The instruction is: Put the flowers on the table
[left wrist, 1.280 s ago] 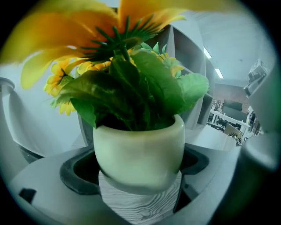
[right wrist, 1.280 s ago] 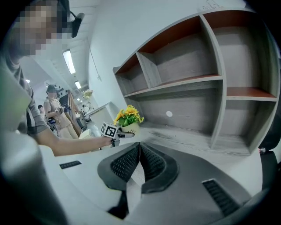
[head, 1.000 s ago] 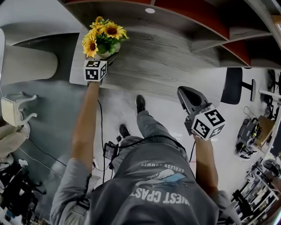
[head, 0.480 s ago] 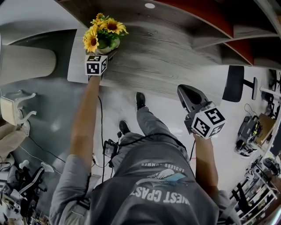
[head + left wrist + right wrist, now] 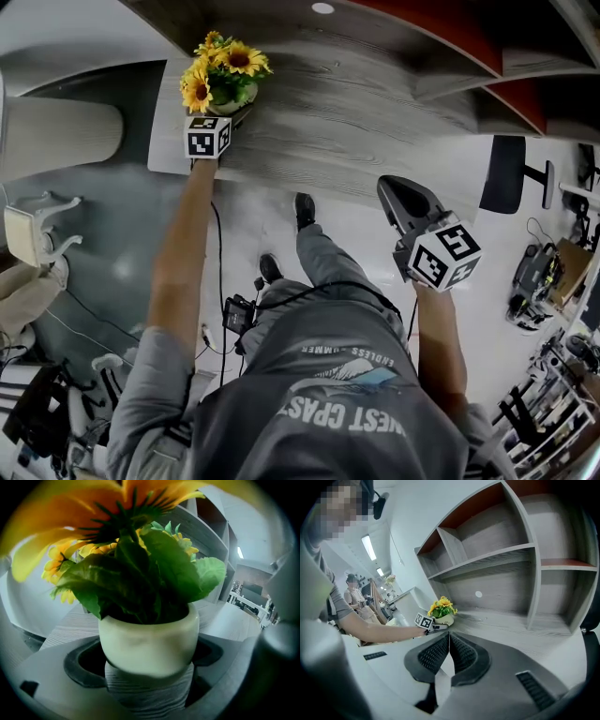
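Flowers (image 5: 223, 73) in their pot (image 5: 147, 641) appear set down on the table (image 5: 356, 122), left gripper (image 5: 228, 114) clasping the pot, right gripper (image 5: 448, 656) closed and empty, well apart; release remains.

This is an office or lab workroom. A long grey wood-grain table (image 5: 375, 103) sits below built-in shelves (image 5: 497, 559) with red backs, with a black office chair (image 5: 497, 178) past the table's right end and a white chair (image 5: 33, 234) off its left end. Cables and gear (image 5: 536, 281) crowd the floor right of the table, and beyond its left end strip lights (image 5: 369, 547) hang over another person (image 5: 352, 595).
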`<state>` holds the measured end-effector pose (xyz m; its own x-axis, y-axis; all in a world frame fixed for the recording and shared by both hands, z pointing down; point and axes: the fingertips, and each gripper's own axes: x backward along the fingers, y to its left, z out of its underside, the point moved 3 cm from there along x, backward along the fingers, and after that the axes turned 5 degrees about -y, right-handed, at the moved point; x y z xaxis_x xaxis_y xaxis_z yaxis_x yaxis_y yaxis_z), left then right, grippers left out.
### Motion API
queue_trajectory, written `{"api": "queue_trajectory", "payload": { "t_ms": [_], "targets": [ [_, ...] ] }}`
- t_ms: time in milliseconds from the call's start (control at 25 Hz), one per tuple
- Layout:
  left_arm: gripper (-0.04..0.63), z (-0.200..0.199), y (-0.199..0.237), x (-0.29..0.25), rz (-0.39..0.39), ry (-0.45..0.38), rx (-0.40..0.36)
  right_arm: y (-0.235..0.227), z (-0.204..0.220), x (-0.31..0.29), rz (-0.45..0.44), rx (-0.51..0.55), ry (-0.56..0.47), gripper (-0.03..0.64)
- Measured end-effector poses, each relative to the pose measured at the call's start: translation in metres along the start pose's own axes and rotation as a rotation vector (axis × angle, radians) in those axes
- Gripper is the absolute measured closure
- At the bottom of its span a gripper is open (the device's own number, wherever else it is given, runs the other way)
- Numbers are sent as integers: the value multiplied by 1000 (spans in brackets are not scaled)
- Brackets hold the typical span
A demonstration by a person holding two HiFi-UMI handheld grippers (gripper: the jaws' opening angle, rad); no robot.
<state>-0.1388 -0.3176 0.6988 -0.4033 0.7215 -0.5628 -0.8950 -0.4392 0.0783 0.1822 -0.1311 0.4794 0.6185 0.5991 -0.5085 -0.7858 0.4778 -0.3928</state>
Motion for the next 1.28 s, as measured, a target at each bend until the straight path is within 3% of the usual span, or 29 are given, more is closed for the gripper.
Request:
{"api": "queue_trajectory", "payload": {
  "t_ms": [280, 640, 880, 1120, 1280],
  "targets": [
    [42, 9, -10, -5, 67, 76, -81, 6, 2, -1, -6, -5, -6, 589],
    [41, 17, -20, 8, 126, 128, -50, 17, 2, 0, -22, 6, -19, 589],
    [42, 13, -26, 36, 147, 136, -65, 31, -3, 2, -47, 24, -37, 589],
    [43, 21, -24, 73, 164, 215, -150, 42, -20, 3, -94, 52, -78, 589],
    [44, 23, -8, 116, 148, 194, -124, 61, -27, 2, -118, 69, -107, 589]
  ]
}}
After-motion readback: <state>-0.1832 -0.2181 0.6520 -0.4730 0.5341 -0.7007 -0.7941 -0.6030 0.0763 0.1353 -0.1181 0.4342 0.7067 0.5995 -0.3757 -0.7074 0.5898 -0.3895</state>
